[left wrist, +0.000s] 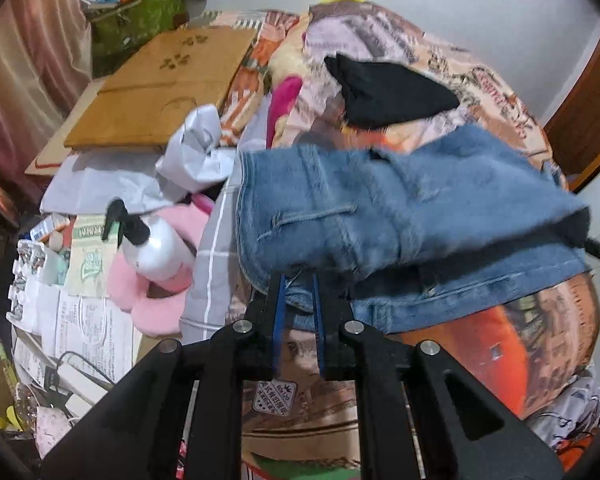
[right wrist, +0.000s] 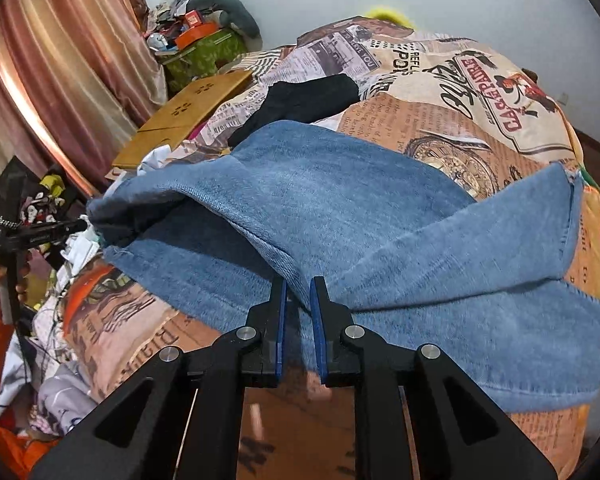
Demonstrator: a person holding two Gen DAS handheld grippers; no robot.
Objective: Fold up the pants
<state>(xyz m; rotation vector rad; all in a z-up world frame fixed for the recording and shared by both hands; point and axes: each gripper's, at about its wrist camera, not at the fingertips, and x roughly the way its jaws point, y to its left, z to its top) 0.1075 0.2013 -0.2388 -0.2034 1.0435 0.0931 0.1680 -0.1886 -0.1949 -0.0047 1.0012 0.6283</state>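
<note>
Blue denim pants (right wrist: 340, 208) lie folded over themselves on the bed's printed quilt (right wrist: 440, 92). We find the left gripper (left wrist: 298, 280) with fingers nearly closed on a denim edge, and the right gripper (right wrist: 298, 284) likewise pinching a fold of denim.

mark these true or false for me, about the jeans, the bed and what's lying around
1. The jeans are blue denim. True.
2. The jeans lie on a bare wooden floor. False: they lie on a newspaper-print bedspread.
3. A black garment lies beyond the jeans. True.
4. The pump bottle is red. False: it is white with a black pump.
5. The right gripper is at the denim's near edge. True.
</note>
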